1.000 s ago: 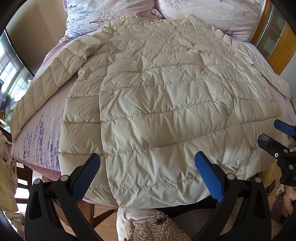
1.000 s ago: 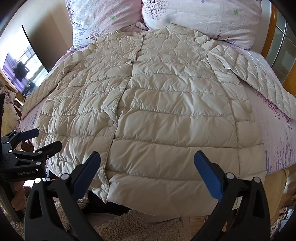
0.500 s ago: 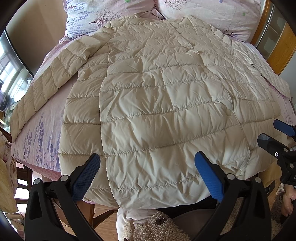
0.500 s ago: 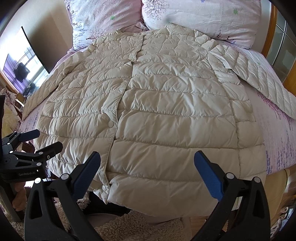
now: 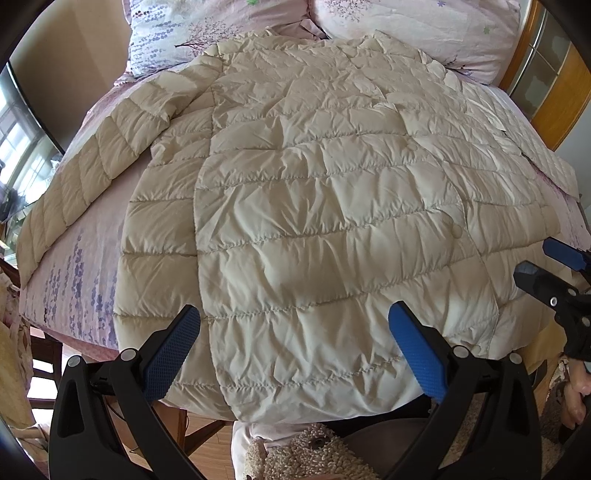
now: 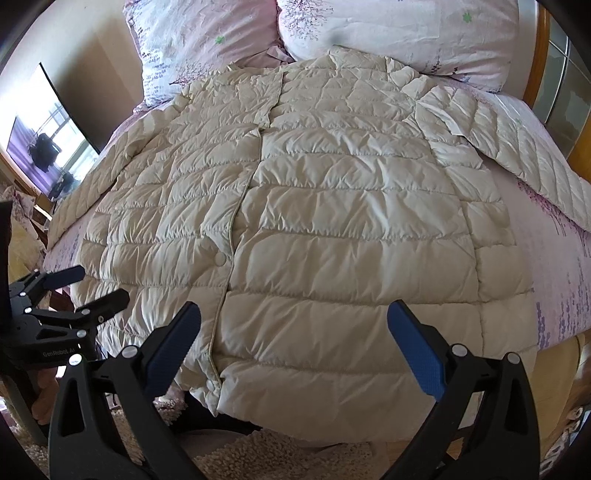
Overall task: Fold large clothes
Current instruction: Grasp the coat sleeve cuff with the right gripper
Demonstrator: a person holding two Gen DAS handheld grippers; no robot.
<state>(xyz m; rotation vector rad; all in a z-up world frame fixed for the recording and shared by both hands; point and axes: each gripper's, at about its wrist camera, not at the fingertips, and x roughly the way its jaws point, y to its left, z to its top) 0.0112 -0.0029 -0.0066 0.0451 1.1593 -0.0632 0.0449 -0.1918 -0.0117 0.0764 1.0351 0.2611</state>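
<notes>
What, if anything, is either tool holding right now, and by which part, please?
Nothing: the left tool and right tool are both open at the jacket's hem.

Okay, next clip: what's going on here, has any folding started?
Not yet, by the look of it. A cream quilted down jacket lies spread flat, front up and closed, on a bed with a pink floral sheet, collar toward the pillows, both sleeves stretched out sideways. A person holds two grippers near the hem: the left gripper and the right gripper both hover open, gripping nothing. No part of the jacket is folded over.
</notes>
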